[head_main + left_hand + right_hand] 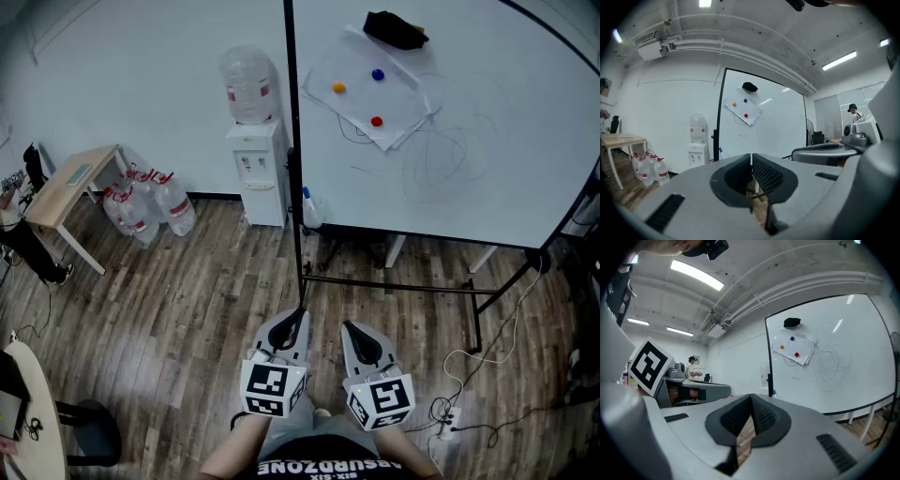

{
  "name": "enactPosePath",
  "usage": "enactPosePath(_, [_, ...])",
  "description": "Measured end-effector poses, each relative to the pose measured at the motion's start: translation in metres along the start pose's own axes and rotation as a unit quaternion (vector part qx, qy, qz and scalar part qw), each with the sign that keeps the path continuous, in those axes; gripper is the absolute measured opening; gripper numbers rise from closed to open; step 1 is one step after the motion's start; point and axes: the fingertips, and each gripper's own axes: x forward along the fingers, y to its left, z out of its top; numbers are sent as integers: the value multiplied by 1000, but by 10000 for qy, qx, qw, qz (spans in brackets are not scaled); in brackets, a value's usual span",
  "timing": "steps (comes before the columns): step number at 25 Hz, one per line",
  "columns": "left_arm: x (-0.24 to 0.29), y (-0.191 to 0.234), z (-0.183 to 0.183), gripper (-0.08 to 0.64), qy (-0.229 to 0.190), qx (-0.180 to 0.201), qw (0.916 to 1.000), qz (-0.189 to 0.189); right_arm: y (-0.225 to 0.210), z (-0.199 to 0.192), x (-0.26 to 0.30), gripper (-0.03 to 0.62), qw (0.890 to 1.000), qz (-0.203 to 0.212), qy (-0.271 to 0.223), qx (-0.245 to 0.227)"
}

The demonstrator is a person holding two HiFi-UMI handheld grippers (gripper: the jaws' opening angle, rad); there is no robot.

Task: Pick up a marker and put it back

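The room was evenly bright under white ceiling strip lights (pixel 696 275), which left pale streaks of glare on the whiteboard (pixel 834 357) and only faint shadows on the wooden floor (pixel 187 300). Every picture bowed strongly, with straight lines curving, and the corners of both gripper views fell to black. The near shell of the right gripper (pixel 751 398) looked soft, while the far wall (pixel 740 357) was sharp.
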Motion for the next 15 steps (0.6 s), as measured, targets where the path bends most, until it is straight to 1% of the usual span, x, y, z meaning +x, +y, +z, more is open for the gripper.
enactPosePath(4, [6,2,-1,11,-3,-2,10000,24,-7,0,4,-2,10000,-7,-19,-21])
enactPosePath(9, [15,7,0,11,22,-24,10000,32,-12,3,12,-2,9999,73,-130,65])
enactPosePath(15, [33,17,3,14,117,-34,9999,-37,-18,2,25,-2,9998,99,-117,89])
